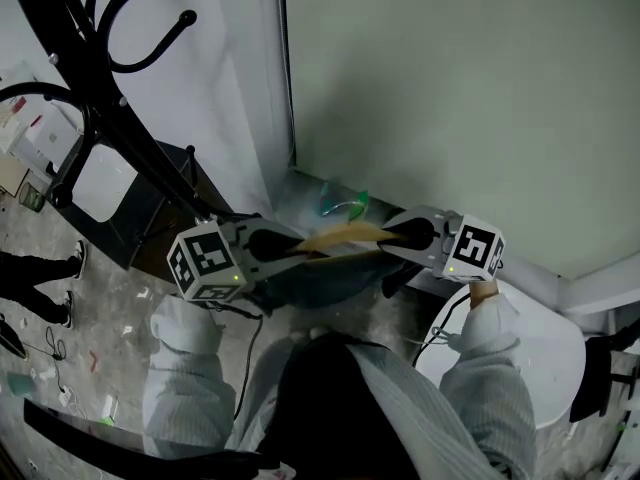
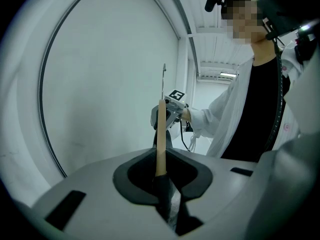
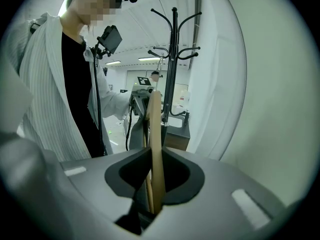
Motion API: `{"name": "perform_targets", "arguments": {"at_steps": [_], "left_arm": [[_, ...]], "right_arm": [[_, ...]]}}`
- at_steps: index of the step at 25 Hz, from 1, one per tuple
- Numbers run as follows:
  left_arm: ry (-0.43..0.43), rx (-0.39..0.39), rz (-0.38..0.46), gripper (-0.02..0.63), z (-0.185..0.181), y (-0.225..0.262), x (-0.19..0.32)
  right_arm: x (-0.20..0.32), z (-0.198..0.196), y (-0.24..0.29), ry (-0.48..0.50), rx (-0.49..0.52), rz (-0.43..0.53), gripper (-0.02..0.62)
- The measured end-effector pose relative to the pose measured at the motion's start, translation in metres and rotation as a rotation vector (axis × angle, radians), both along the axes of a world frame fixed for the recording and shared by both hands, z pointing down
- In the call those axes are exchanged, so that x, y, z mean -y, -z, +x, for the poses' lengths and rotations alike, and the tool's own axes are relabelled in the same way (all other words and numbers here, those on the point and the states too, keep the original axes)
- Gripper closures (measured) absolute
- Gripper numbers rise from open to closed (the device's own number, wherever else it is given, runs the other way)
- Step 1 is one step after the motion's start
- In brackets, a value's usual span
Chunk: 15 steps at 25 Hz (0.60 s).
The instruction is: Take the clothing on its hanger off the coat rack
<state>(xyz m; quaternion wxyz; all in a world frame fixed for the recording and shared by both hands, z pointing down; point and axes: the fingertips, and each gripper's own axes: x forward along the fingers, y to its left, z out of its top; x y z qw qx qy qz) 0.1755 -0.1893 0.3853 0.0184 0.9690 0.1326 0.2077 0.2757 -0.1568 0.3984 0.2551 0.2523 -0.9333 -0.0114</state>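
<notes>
A wooden hanger (image 1: 340,236) is held level between my two grippers, with dark clothing (image 1: 318,276) drooping under it. My left gripper (image 1: 288,250) is shut on the hanger's left end and on a fold of the dark cloth (image 2: 163,190). My right gripper (image 1: 397,236) is shut on the right end. In the left gripper view the hanger bar (image 2: 161,134) runs from my left gripper (image 2: 163,183) out to the other one. From the right gripper (image 3: 153,194), the hanger (image 3: 156,144) points toward the black coat rack (image 3: 173,59). The rack (image 1: 105,93) stands apart at the upper left.
A dark cabinet (image 1: 150,203) with a white box (image 1: 100,183) sits by the rack's foot. A pale wall (image 1: 460,88) and a white corner post (image 1: 283,68) are straight ahead. A round white stool (image 1: 545,353) is at my right. Another person's legs (image 1: 40,268) stand at far left.
</notes>
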Motion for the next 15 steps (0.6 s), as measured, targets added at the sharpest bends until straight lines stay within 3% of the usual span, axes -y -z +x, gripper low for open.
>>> {"name": "perform_targets", "arguments": {"at_steps": [15], "left_arm": [[0.006,0.008,-0.024,0.549,-0.012,-0.002,0.019]], "right_arm": [[0.022,-0.013,0.002,0.023,0.0,-0.003,0.535]]}}
